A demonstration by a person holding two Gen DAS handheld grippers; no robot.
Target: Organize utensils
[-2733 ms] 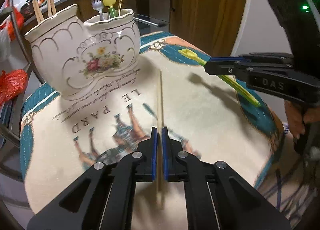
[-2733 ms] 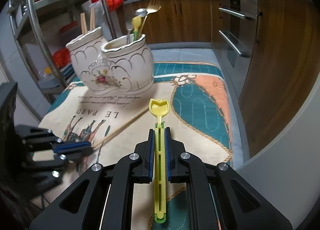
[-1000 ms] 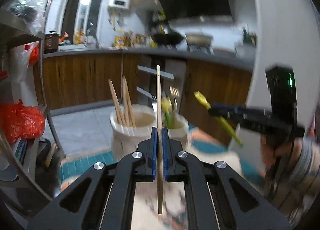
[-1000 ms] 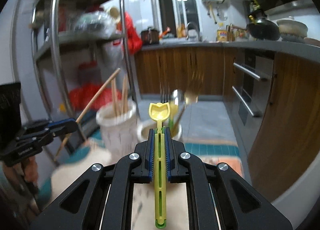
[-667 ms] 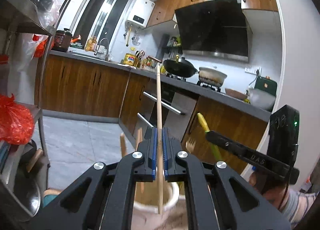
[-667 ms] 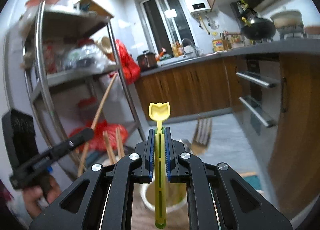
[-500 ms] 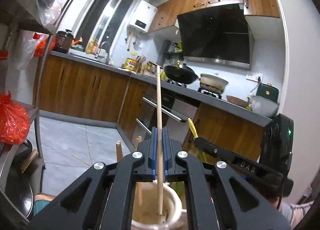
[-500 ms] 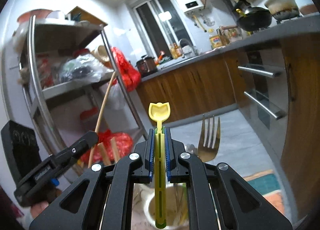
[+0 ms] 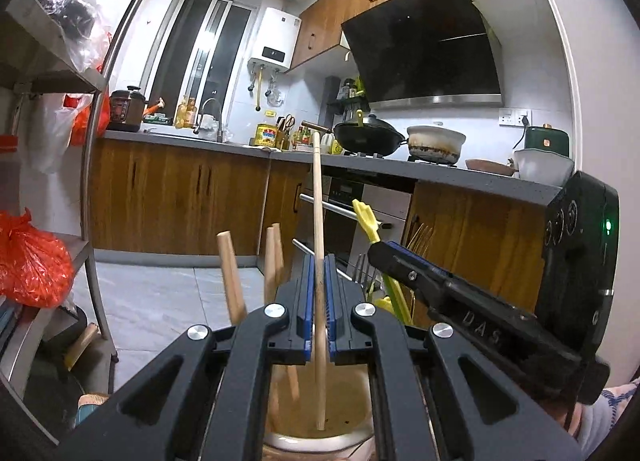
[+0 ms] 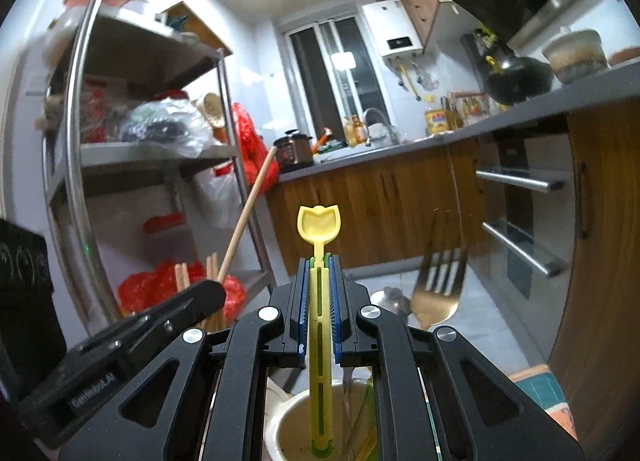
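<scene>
My left gripper (image 9: 319,261) is shut on a wooden chopstick (image 9: 317,197) held upright, its lower end down inside the left cup of the white ceramic holder (image 9: 316,439). Other chopsticks (image 9: 230,273) stand in that cup. My right gripper (image 10: 319,261) is shut on a yellow-green plastic utensil (image 10: 319,221), upright, with its lower end inside the holder's other cup (image 10: 292,417). A gold fork (image 10: 438,289) and a spoon stand in that cup. Each gripper shows in the other's view: the right gripper (image 9: 378,251) and the left gripper (image 10: 212,293).
A metal rack (image 10: 76,165) with red bags stands on the left. Wooden kitchen cabinets (image 9: 176,205) and an oven with bar handles (image 10: 520,181) lie beyond. A sleeve and a hand (image 9: 600,417) show at the lower right of the left wrist view.
Both grippers have tilted up from the table to near level and come over the holder. The chopstick's end and the yellow utensil's end have sunk into their cups.
</scene>
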